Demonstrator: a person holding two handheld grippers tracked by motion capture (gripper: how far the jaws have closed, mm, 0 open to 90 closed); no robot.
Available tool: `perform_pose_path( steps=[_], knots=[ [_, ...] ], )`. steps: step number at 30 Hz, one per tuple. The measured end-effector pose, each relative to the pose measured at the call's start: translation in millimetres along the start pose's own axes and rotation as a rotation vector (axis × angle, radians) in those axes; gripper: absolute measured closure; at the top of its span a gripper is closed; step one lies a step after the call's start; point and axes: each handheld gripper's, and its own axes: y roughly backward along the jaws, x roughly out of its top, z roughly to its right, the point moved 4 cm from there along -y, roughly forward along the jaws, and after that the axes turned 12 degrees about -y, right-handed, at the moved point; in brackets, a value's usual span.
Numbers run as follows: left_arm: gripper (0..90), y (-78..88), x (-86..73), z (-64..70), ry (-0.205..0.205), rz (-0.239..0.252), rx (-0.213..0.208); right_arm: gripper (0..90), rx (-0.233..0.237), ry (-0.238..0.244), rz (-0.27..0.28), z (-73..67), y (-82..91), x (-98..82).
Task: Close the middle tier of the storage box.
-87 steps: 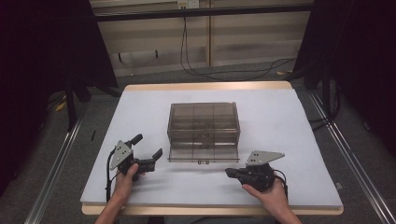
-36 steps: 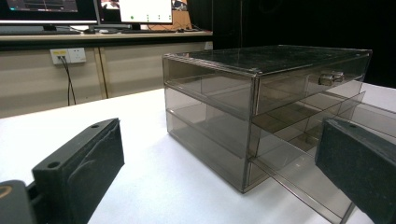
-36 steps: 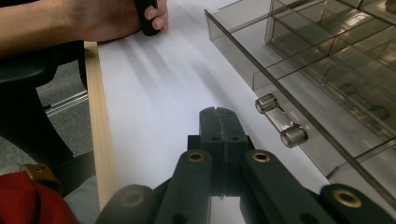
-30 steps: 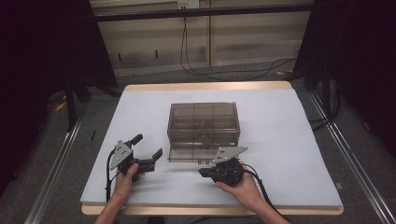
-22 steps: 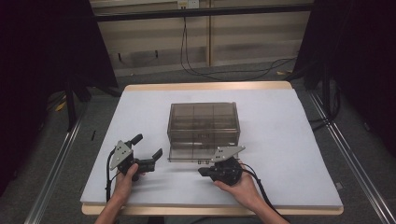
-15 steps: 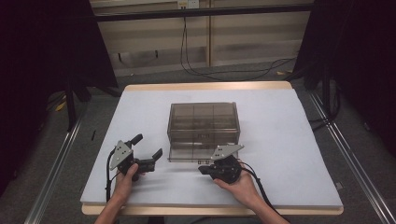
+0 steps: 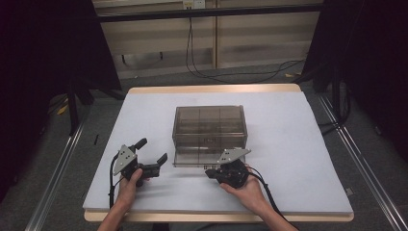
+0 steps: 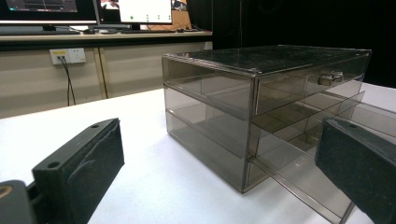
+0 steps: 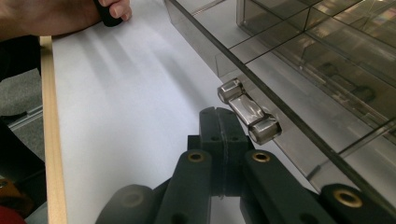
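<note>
A smoky clear drawer box [image 7: 210,127] stands in the middle of the white table [image 7: 298,144]. Its bottom drawer [image 8: 303,182] sticks out a little at the front. My right gripper [image 7: 209,172] lies low in front of the box, jaws pressed together with nothing between them. In the right gripper view its tip [image 9: 219,122] sits just left of the drawer's metal handle [image 9: 247,112], close to it or touching. My left gripper [image 7: 153,150] rests at the front left of the box, wide open and empty, with the box's corner [image 8: 233,107] between its jaws [image 8: 219,182] farther off.
The person's left hand [image 9: 56,16] rests on the table near the wooden front edge [image 9: 49,140]. Cables trail from both grippers toward the person. Beyond the table's far side are a wall panel and loose cables [image 7: 226,72] on the floor.
My right gripper has moved left from the front right of the table to the box's front, ending by the bottom drawer's handle. The left gripper has stayed put.
</note>
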Motion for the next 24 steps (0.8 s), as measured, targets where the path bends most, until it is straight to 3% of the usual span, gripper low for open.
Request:
perform_pose_path(
  steps=[24],
  knots=[
    [1.2,-0.4,0.2,0.2,0.009,0.006,0.002,90.0,-0.009,-0.019,0.016,2.3,-3.7,1.6]
  ],
)
